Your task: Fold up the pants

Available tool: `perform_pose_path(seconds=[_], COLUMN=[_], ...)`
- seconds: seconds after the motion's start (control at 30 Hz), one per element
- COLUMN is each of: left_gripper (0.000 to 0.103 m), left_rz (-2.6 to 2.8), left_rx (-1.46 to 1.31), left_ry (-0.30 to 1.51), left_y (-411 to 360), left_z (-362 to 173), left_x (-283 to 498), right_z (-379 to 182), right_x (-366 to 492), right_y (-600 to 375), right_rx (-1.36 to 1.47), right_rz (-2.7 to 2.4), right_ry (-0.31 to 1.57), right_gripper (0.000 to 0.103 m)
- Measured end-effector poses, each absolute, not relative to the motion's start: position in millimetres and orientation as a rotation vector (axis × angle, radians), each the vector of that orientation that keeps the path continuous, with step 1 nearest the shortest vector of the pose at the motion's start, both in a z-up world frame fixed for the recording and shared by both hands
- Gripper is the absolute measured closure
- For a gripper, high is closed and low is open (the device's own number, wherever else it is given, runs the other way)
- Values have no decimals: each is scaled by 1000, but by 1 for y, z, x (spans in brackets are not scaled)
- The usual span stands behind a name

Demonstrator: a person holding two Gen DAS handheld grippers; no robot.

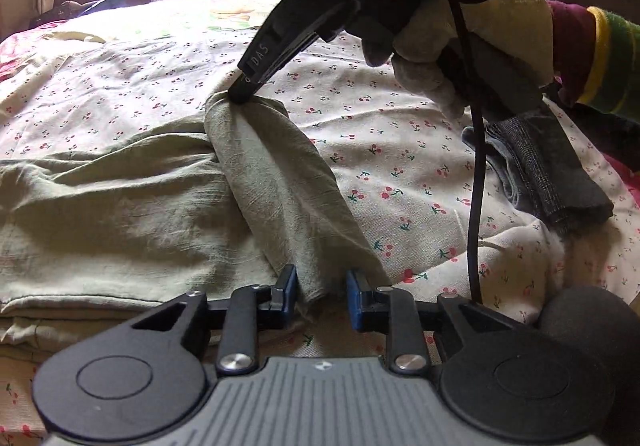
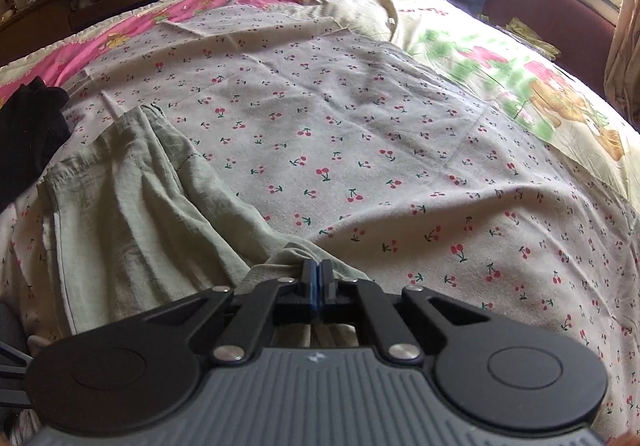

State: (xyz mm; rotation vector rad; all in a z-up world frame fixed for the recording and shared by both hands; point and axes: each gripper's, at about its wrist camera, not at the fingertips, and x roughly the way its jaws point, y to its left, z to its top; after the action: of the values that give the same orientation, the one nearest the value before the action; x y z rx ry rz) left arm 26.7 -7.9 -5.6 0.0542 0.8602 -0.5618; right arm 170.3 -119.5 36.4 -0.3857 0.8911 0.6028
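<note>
Pants (image 1: 120, 206) of pale green cloth lie on a bed (image 2: 360, 126) covered with a cherry-print sheet, the fold only begun. In the left wrist view the bulk of the garment spreads flat and rumpled toward the left, while 1 narrow end rises as a loose roll from the near edge up to the tip of the right gripper (image 1: 244, 94).

That gripper, held by a gloved hand (image 1: 460, 46) in a striped sleeve, has its jaws clenched on a bunched corner of the fabric; the right wrist view shows the right gripper's blue pads pressed together with green cloth gathered at them.

The left gripper (image 1: 322, 292) sits at the near end of the same strip. Its jaws stand apart, with the hem of the cloth between them; the left pad looks to touch the fabric, the right pad stands clear, so the cloth does not appear gripped there.

Judging from how things lie, no clean fold is finished: the legs are not yet laid 1 on the other, wrinkles run across the main panel, and the raised end has still to be carried over and set down. A dark folded garment (image 1: 552, 174) rests on the bed near the gloved hand, apart from the pants.
</note>
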Motion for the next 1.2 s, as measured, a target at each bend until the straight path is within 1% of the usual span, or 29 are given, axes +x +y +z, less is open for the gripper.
perform_pose_path(seconds=[0.1,0.13,0.17,0.2,0.23,0.27,0.3,0.33,0.37,0.4,0.5,0.53,0.57,0.6,0.63,0.67,0.73,0.87,0.97,1.1,1.2], left_gripper=[64,63,63,62,58,54,48,47,47,46,41,40,41,42,51,64,72,73,73,73,73], left_rz=[-546,-550,-555,-555,-560,-567,-571,-573,-575,-574,-566,-564,-562,-561,-572,-585,-603,-634,-625,-552,-448], left_rx=[-1,-25,-47,-59,-65,-66,-61,-53,-42,-33,-10,-7,-3,0,-7,-21,-42,-62,-93,-173,-209], left_ry=[890,901,904,900,893,886,883,887,891,893,903,906,903,894,885,874,853,747,685,617,594], left_y=[5,8,9,9,7,5,1,-2,-7,-10,-17,-18,-19,-19,-18,-17,-15,-6,13,64,106], left_z=[-4,-3,-2,-1,0,1,0,-1,-3,-4,-9,-10,-10,-9,-7,-3,6,32,50,69,67], left_x=[25,24,23,21,19,18,17,18,19,19,22,23,24,24,23,22,20,14,15,19,26], right_z=[37,42,46,51,55,58,61,61,60,58,43,38,33,29,28,31,46,86,109,131,125], right_x=[170,168,167,165,163,161,157,154,153,153,168,174,178,181,183,181,170,158,159,173,190], right_y=[-128,-132,-134,-134,-134,-132,-127,-120,-112,-105,-96,-97,-100,-103,-109,-114,-128,-152,-148,-107,-61], right_rx=[-341,-324,-317,-309,-296,-287,-298,-334,-386,-434,-502,-501,-497,-481,-446,-420,-386,-245,-183,-180,-202], right_rz=[617,611,603,599,603,619,668,706,720,732,731,726,712,690,674,672,655,592,585,618,644], right_ry=[902,898,897,891,884,878,869,848,825,819,887,920,950,989,1029,1026,985,910,865,806,804], right_gripper=[96,90,76,70,58,54,53,47,38,37,39,44,70,88,98,98,98,98,98,98,98])
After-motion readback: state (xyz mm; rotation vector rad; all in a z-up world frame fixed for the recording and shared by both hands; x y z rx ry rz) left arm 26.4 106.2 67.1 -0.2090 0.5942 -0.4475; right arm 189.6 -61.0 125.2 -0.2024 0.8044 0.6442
